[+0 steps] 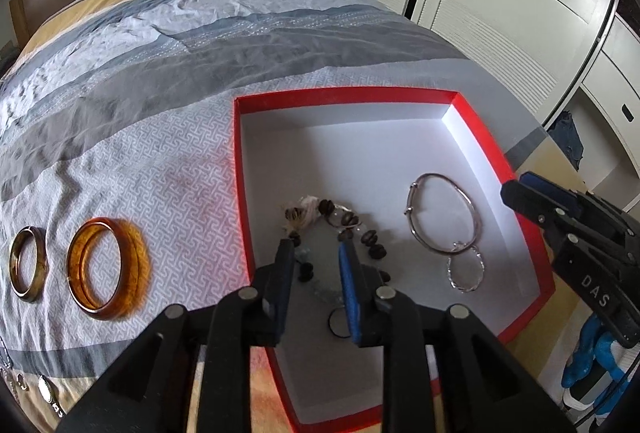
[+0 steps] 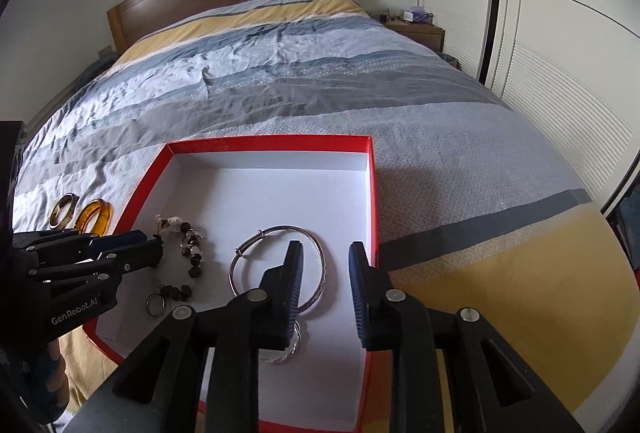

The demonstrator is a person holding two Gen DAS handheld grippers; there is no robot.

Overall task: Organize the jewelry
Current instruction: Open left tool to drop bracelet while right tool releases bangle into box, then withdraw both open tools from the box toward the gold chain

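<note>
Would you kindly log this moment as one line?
left gripper: open above beaded bracelet | right gripper: open, empty | red box: holds silver bangle | amber bangle: on bedspread

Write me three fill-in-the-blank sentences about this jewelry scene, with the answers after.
1. The silver bangle lies inside the ___ box.
2. The amber bangle rests on the ___, outside the box.
3. The left gripper hovers over the ___ bracelet, fingers apart.

Answers: red; bed; beaded

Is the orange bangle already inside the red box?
No, the orange bangle lies on the bedspread outside the red box, next to a darker bangle.
</note>
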